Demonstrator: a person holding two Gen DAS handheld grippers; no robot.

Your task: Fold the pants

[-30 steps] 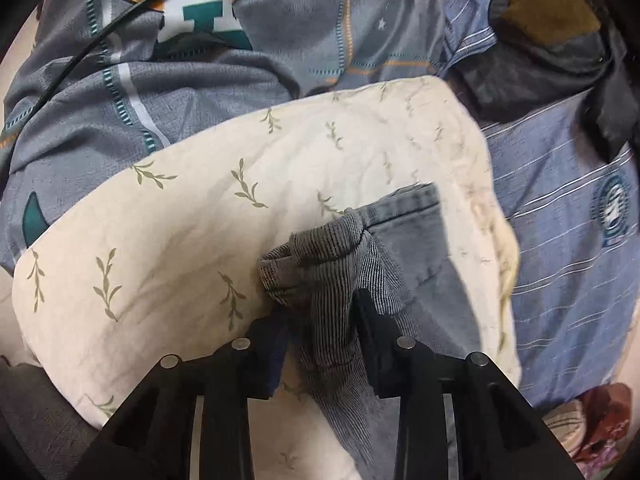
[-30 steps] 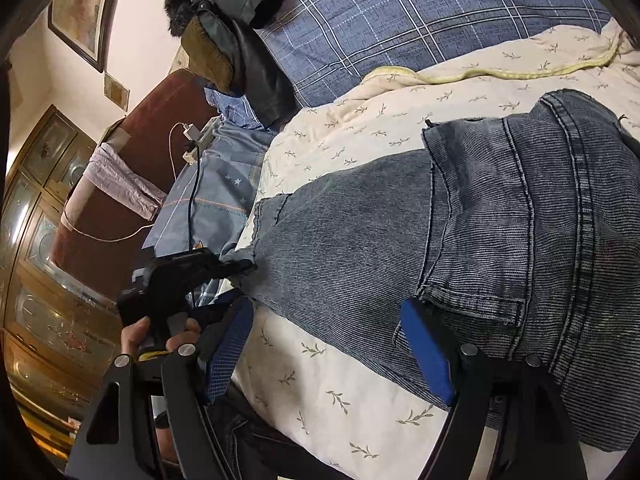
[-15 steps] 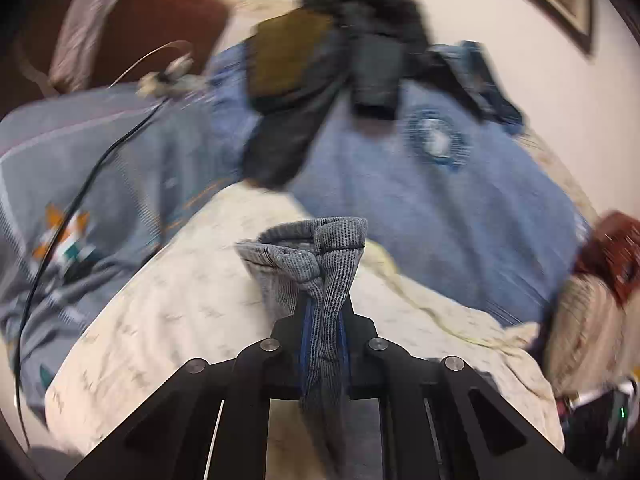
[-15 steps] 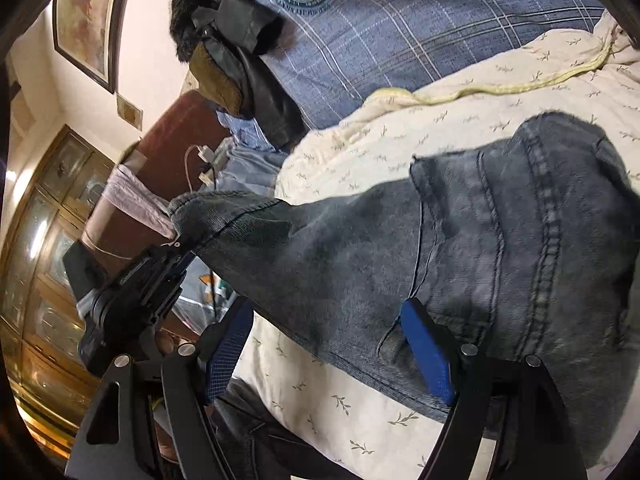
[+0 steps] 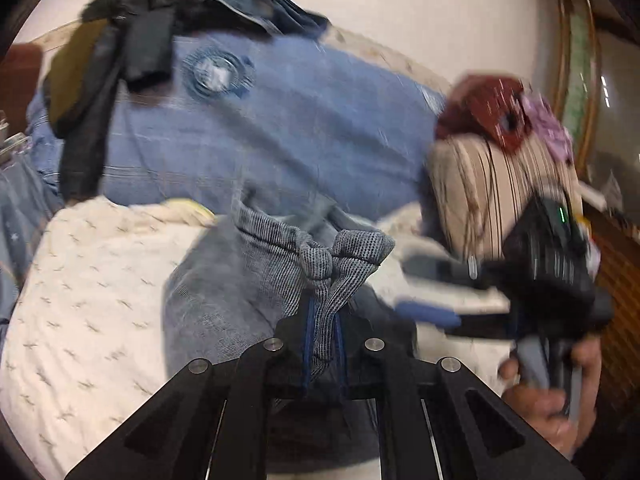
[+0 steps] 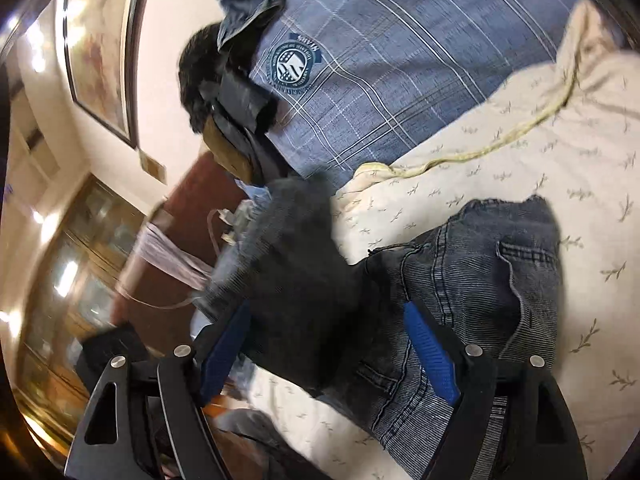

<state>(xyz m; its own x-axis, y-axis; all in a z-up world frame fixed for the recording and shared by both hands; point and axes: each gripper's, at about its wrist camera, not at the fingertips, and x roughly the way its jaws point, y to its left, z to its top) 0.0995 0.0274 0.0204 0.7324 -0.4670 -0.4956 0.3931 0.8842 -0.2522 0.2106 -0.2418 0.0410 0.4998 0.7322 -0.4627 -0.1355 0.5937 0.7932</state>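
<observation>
Above the cream bedspread point(image 5: 100, 280), the left gripper point(image 5: 322, 344) is clamped on a bunched pants point(image 5: 332, 268) hem; the right gripper point(image 6: 328, 344) gapes wide, pads clear of the denim.

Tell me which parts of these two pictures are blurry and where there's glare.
Left wrist view: right side smeared, the right gripper and hand streaked; the pinched pants hem stays fairly sharp. Right wrist view: the lifted pant leg is blurred, glare on the cabinet glass.
</observation>
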